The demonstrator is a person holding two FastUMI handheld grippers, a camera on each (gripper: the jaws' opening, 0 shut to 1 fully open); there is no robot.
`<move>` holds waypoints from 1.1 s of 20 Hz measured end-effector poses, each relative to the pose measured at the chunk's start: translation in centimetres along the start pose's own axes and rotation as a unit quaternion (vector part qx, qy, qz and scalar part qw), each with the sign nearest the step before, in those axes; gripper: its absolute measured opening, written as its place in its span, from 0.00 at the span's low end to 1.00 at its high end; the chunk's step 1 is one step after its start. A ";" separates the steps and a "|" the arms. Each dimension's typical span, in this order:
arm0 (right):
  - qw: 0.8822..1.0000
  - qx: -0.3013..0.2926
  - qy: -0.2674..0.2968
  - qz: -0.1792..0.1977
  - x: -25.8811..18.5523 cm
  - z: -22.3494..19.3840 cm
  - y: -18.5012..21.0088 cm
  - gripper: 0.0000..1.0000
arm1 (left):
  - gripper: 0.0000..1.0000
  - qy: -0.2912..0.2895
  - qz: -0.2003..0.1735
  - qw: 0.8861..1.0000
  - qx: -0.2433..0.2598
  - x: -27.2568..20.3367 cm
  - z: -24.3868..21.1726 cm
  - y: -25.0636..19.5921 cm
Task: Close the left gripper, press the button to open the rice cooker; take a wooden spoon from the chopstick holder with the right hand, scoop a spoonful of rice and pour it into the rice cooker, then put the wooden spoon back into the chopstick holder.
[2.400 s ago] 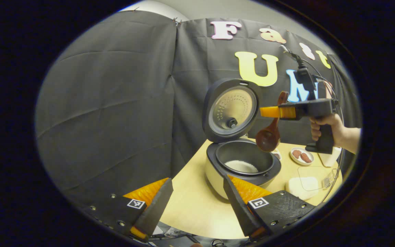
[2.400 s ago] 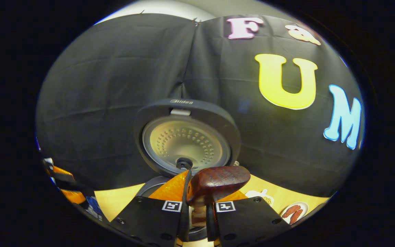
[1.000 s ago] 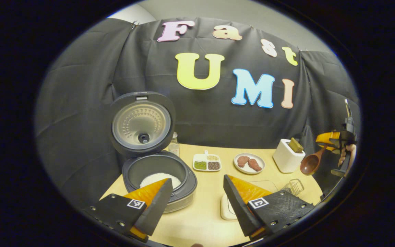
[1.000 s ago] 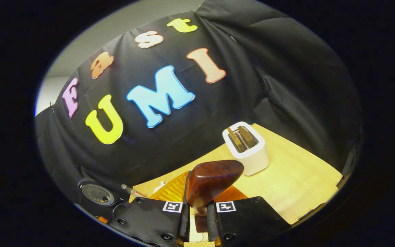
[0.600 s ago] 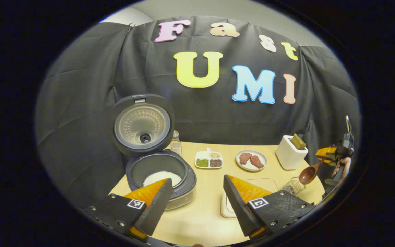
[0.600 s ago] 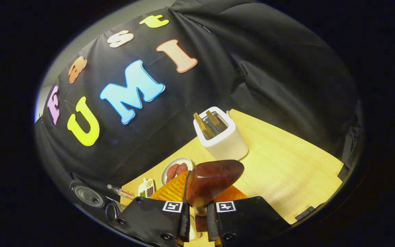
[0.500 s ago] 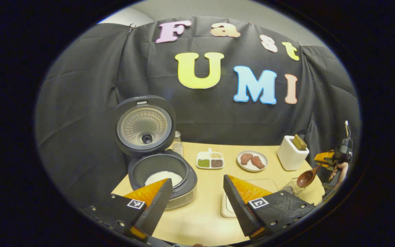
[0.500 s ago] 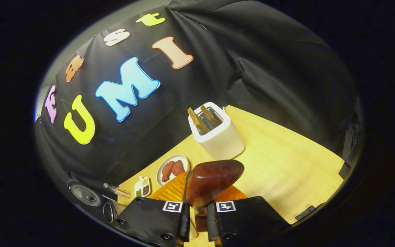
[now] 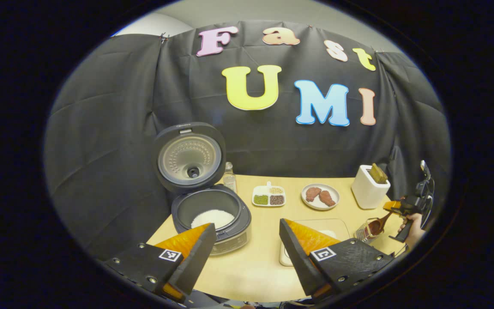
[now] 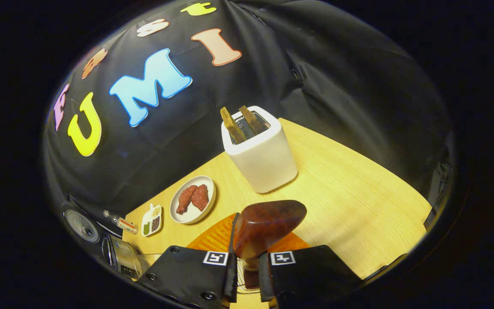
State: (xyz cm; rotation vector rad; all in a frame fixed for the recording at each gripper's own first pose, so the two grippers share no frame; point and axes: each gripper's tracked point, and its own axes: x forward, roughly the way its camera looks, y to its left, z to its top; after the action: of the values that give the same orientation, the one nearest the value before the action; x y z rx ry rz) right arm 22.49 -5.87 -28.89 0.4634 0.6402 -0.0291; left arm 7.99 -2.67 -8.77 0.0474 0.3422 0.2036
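Now that the spoon (image 10: 268,225), clamped in the right gripper (image 10: 245,268), has dropped toward the holder (image 9: 363,231), return is near (left gripper (image 9: 242,249) fingers apart).

L gripper (image 9: 243,240) hangs in front of the rice cooker (image 9: 211,214), jaws wide apart, nothing between them. R gripper (image 10: 245,262) is far right of the cooker, tilted down, fingers clamped on the wooden spoon (image 10: 264,227) handle; a hand (image 9: 411,224) grips its grip.
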 end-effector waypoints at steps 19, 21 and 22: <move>0.977 -0.108 -0.176 -0.056 -14.7 5.2 1.1 0.98 | 0.92 -0.111 0.022 0.993 -0.022 4.5 14.9 10.2; 0.971 -0.113 -0.207 -0.041 -16.8 5.5 3.6 0.98 | 0.92 -0.103 0.041 0.994 -0.023 5.6 15.9 12.9; 0.968 -0.124 -0.215 -0.035 -17.5 5.0 4.7 0.98 | 0.92 -0.105 0.050 0.993 -0.025 6.2 16.5 14.3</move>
State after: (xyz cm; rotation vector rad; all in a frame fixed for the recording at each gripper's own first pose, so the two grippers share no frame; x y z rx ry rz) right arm 12.06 -5.81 -13.25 0.1816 0.2268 -0.1131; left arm 16.56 12.40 5.87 0.0367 0.1259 0.3033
